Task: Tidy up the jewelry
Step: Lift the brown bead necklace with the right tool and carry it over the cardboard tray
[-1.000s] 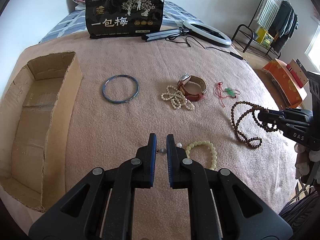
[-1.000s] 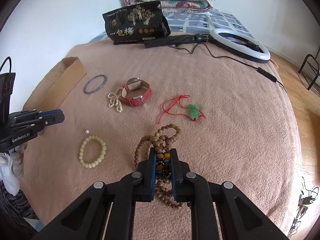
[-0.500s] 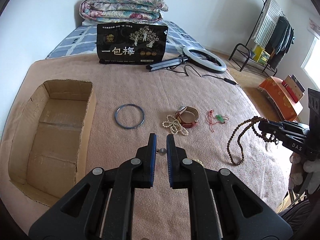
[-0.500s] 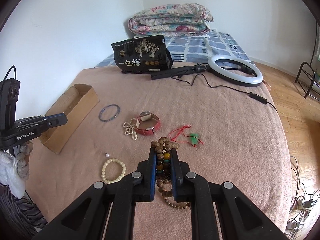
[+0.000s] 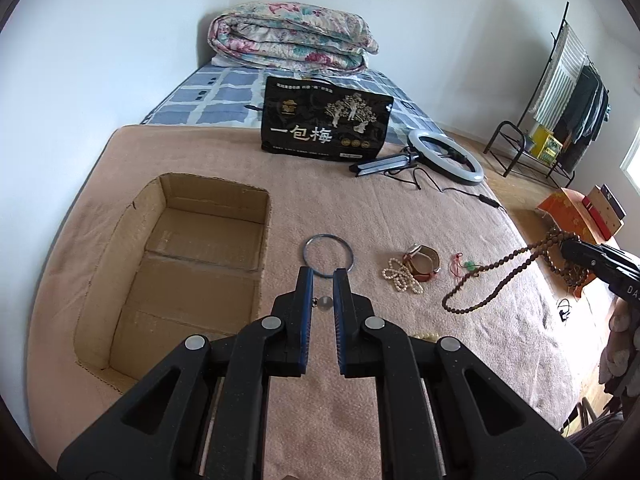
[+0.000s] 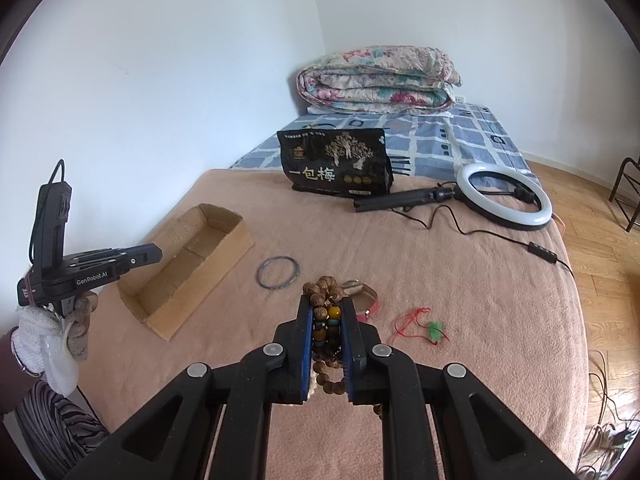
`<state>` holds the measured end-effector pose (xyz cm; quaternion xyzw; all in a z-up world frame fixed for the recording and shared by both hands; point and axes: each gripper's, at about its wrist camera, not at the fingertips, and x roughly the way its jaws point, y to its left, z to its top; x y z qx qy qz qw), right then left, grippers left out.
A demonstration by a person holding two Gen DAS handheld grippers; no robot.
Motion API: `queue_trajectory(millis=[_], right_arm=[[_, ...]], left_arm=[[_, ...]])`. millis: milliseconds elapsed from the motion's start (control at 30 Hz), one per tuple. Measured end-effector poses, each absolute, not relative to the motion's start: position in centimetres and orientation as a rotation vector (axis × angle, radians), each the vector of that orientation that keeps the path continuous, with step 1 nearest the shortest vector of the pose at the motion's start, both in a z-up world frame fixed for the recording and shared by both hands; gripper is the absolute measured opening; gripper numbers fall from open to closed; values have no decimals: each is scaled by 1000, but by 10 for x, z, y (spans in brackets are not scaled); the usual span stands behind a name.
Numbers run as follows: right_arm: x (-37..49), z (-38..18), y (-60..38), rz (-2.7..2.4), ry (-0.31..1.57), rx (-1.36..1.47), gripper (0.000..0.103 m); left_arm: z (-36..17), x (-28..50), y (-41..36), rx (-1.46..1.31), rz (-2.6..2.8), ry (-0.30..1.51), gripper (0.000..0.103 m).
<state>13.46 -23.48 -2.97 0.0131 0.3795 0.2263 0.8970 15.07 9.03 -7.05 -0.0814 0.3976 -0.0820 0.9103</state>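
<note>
Beads fill the right gripper (image 6: 326, 320): its 2 fingers are clamped on a brown wooden bead necklace (image 5: 492, 284), which hangs in a long loop above the pink blanket (image 5: 360, 208). The left gripper (image 5: 323, 292) holds what looks like a small pearl stud between its nearly closed fingers, though the piece is too tiny to be sure of the contact. An open cardboard box (image 5: 120, 240) sits to the left on the blanket. Beyond the left gripper's tips lies a blue bangle (image 5: 329, 255), then a white pearl strand (image 5: 400, 278) touching a red-strapped watch (image 5: 424, 266), and a red cord with a green pendant (image 5: 464, 266) just beside them.
</note>
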Motion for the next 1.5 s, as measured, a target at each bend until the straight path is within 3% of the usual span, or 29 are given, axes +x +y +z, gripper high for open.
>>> queue_trajectory(millis=[700,1500], right_arm=[[168,29,-116,673,691,-4,10],[214,2,19,783,737,-72,10]], left_arm=[[-84,131,190,-234,-2,817,8],[-127,129,230,-258,34,888,8]])
